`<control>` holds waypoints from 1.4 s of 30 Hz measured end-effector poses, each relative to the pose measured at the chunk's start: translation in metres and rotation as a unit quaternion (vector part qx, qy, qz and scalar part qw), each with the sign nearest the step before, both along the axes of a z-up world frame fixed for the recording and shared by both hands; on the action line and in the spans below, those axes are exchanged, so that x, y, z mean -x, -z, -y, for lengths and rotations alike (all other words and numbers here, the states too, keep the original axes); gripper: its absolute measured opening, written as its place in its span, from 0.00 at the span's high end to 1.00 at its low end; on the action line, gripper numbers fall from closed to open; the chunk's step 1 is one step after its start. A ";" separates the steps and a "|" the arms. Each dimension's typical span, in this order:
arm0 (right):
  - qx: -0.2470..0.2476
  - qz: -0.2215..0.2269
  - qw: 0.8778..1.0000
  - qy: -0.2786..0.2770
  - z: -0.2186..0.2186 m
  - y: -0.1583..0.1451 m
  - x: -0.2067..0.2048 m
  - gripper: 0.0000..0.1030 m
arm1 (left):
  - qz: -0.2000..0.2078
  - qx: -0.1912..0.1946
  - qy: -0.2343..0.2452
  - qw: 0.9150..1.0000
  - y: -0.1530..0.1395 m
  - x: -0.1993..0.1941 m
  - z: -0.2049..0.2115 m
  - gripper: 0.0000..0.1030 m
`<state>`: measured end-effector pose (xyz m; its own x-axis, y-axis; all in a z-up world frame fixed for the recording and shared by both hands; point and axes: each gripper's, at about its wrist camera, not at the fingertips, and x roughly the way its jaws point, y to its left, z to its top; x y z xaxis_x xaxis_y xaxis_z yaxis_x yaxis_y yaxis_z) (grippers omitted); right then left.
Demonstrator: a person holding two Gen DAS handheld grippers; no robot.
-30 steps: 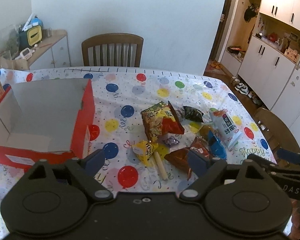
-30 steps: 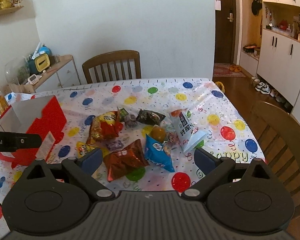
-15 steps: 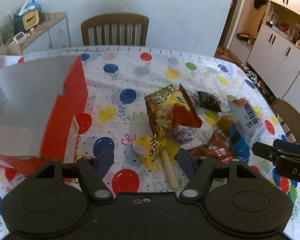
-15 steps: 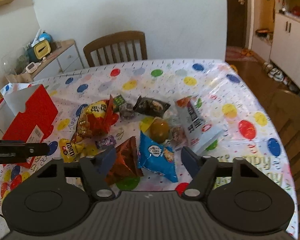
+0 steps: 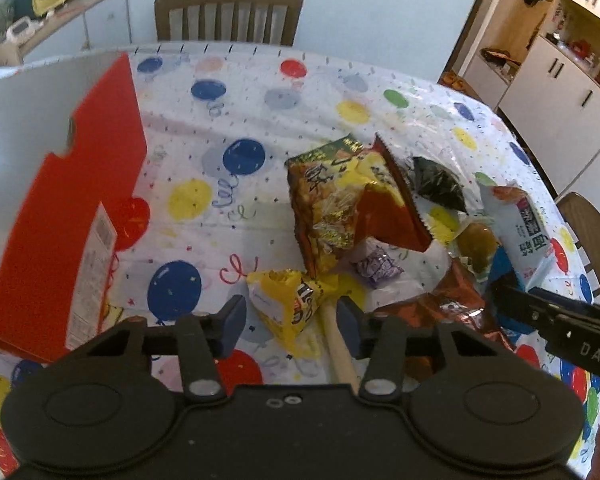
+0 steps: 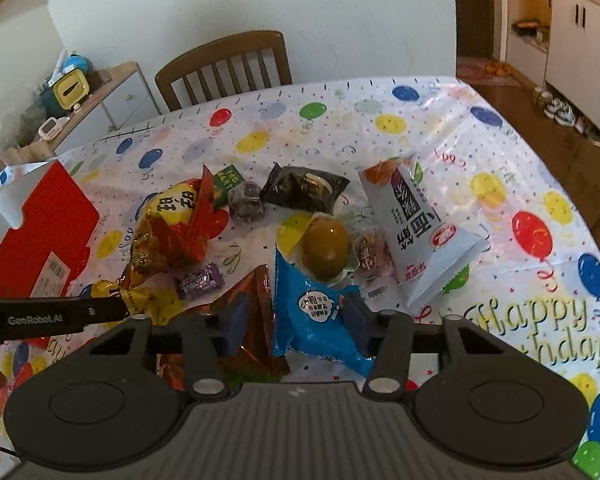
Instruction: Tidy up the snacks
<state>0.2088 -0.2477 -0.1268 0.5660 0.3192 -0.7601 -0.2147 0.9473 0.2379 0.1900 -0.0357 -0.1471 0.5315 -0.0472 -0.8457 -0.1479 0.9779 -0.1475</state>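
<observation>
Left gripper (image 5: 290,318) fingers spread around yellow candy bag (image 5: 286,300), not gripping. Right gripper (image 6: 296,322) fingers spread around blue packet (image 6: 320,320) and brown packet (image 6: 252,312).

The red box (image 5: 60,208) is cut off at the 9 o'clock edge. The brown packet (image 6: 252,320) is partly hidden behind the right claw (image 6: 294,324). The wooden stick (image 5: 340,356) disappears under the left claw (image 5: 290,320).

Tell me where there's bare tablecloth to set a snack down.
Free: the strip between the red box and the big chip bag, and the far side toward the wooden chair. Crowded: the pile around the blue packet.
</observation>
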 end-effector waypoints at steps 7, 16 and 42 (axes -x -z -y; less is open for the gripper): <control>-0.004 -0.002 1.000 0.006 0.004 0.003 -0.003 0.62 | -0.011 0.024 0.003 1.000 0.009 -0.007 -0.003 0.70; 0.009 0.016 1.000 -0.008 0.002 -0.001 0.002 0.72 | -0.014 0.021 -0.005 1.000 0.010 -0.008 -0.004 0.82; -0.013 0.055 0.998 -0.027 0.037 -0.037 0.038 0.85 | 0.024 0.002 -0.002 1.000 -0.040 0.042 0.000 0.83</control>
